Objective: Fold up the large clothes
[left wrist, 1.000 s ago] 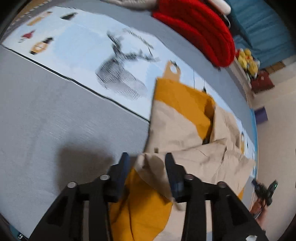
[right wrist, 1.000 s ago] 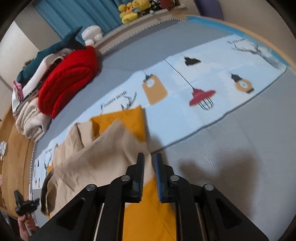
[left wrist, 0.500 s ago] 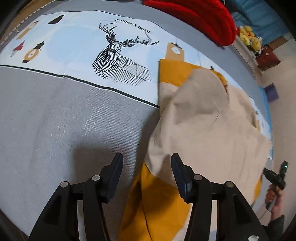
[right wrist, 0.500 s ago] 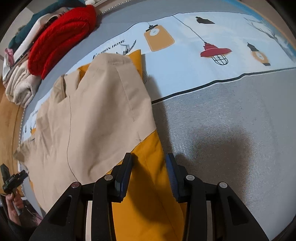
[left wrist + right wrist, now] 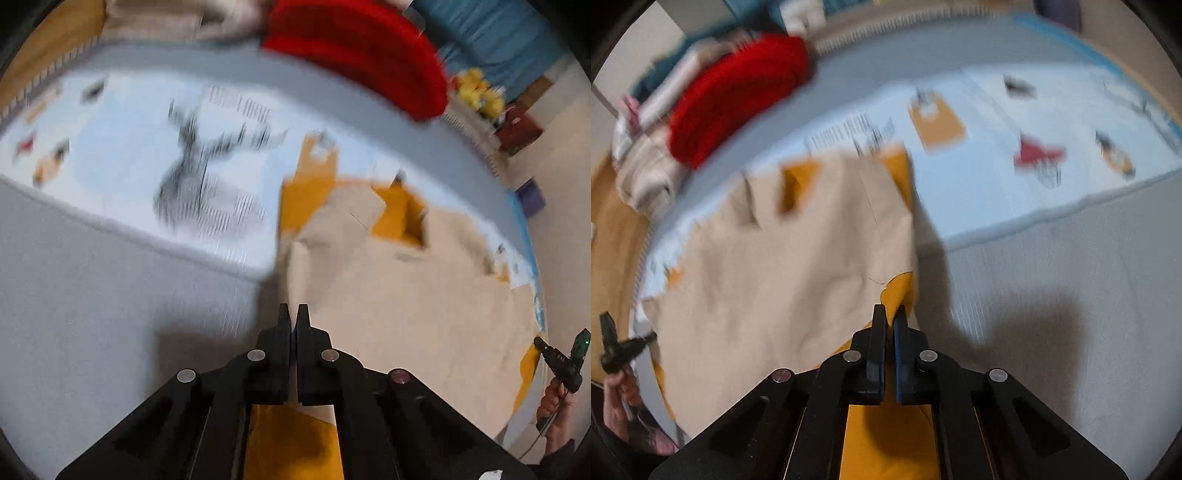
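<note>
Both grippers are clenched on the near edge of the beige-and-mustard garment (image 5: 406,295): the left gripper (image 5: 293,314) pinches its left corner, the right gripper (image 5: 890,314) its right corner. Most of the garment lies spread on the grey bed cover (image 5: 92,314), with a red blanket (image 5: 354,55) at the far side.

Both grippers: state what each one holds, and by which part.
Left gripper is shut on the tan-and-mustard garment at its near edge. Right gripper is shut on the garment's mustard near edge.
</note>
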Demonstrator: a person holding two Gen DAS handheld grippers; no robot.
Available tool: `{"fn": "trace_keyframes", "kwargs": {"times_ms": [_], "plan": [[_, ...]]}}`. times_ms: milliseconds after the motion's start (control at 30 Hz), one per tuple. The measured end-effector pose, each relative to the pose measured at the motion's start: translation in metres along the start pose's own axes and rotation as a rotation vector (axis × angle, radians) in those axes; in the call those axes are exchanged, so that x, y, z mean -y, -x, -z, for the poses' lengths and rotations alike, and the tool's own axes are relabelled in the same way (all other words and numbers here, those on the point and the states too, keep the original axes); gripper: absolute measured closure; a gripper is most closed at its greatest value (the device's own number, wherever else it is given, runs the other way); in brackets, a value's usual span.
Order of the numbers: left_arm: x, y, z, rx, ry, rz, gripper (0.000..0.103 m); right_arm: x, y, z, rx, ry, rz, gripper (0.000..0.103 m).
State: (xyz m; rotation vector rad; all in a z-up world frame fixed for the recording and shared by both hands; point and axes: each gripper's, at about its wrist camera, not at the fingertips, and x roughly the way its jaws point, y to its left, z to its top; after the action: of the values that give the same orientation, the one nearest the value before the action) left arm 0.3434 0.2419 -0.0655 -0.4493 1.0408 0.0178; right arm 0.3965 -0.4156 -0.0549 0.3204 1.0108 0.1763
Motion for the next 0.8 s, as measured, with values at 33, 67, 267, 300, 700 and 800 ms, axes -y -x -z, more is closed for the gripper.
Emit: {"fn": "trace_keyframes", "kwargs": {"times_ms": [33,67,267,300,700,800], "plan": [[0.003,0.006,-0.004,0.036,-0.005,0.001,0.102,-0.005,0.009,-0.004,0.052,0.011,0.0,0.1],[0.006,0.011,-0.007,0.067,-0.009,0.0,0.102,-0.008,0.015,-0.007,0.092,0.017,0.001,0.1],[0.011,0.002,-0.027,0.156,0.026,-0.024,0.102,-0.02,0.012,-0.028,0.197,0.02,0.049,0.1],[0.012,-0.001,-0.03,0.163,0.028,-0.027,0.102,-0.021,0.008,-0.032,0.206,0.023,0.062,0.1],[0.001,-0.075,-0.047,0.117,0.027,-0.129,0.102,-0.014,-0.07,-0.054,0.116,0.022,0.201,0.1],[0.0,-0.096,-0.041,0.083,0.021,-0.149,0.102,-0.01,-0.091,-0.049,0.064,0.026,0.239,0.1]]}}
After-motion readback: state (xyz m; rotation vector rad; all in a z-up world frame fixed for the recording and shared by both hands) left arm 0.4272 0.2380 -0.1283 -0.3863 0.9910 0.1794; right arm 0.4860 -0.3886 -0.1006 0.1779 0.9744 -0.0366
